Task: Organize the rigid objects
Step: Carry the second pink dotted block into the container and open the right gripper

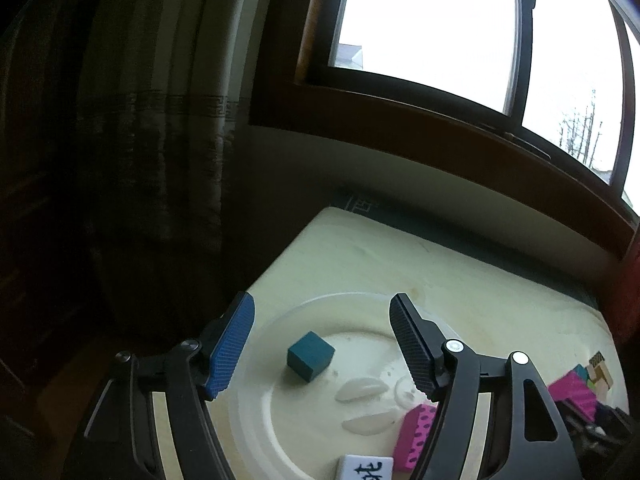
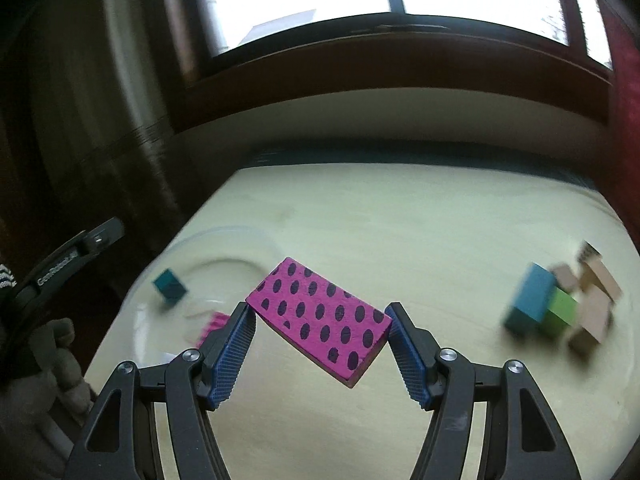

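Observation:
My right gripper [image 2: 320, 320] is shut on a pink block with dark dots [image 2: 320, 320], held by its two ends above the pale table [image 2: 400, 216]. My left gripper [image 1: 322, 320] hangs open over a clear plastic plate [image 1: 304, 432]. On that plate lie a small teal cube [image 1: 310, 355], a second pink dotted block [image 1: 414, 436] and a white mahjong tile [image 1: 366, 468]. The right wrist view shows the plate [image 2: 224, 236] at the left with the teal cube [image 2: 170, 286] in it. Another pink striped block [image 1: 572, 394] shows at the right of the left wrist view.
A blurred cluster of blocks, blue [image 2: 530, 300], green [image 2: 560, 312] and plain wood [image 2: 596, 300], lies at the table's right side. A gloved hand [image 2: 60, 352] holds the left gripper's handle. A window sill [image 2: 400, 60] and dark curtain [image 1: 140, 140] stand behind the table.

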{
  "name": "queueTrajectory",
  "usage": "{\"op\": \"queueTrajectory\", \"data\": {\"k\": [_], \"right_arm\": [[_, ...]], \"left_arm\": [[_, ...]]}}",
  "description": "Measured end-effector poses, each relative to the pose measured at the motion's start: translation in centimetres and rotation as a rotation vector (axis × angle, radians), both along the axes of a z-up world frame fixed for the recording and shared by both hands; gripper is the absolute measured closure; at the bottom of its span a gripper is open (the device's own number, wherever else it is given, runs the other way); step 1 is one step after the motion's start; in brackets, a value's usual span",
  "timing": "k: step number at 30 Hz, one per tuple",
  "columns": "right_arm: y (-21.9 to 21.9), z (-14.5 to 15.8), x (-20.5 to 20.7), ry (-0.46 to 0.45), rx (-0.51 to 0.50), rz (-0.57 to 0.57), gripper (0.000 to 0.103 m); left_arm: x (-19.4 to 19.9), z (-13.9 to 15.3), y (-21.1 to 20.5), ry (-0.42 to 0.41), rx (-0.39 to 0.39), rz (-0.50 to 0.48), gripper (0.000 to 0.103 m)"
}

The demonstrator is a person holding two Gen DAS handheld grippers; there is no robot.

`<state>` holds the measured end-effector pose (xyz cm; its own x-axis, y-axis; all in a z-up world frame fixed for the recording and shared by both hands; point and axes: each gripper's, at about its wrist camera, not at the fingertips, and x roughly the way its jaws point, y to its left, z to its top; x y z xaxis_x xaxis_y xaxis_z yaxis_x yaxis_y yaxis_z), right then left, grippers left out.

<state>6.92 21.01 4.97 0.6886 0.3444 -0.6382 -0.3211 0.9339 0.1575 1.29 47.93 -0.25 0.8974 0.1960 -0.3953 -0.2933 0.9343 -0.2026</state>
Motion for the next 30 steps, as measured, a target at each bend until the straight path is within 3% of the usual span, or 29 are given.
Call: {"op": "queueTrajectory", "data": {"k": [13, 16, 30], "right_arm": [[6.0, -0.3, 2.8, -0.009, 0.054, 0.122, 0.029], [5.4, -0.8, 2.7, -0.006, 0.052, 0.115, 0.028], [0.2, -2.8, 2.0, 0.055, 0.094, -0.010, 0.028]], "left_arm": [[0.1, 0.1, 1.3, -0.015, -0.033, 0.033, 0.031], [0.1, 0.1, 1.4, -0.018, -0.037, 0.032, 0.027], [0.8, -0.3, 0.2, 0.005, -0.029, 0.003, 0.027]]}}
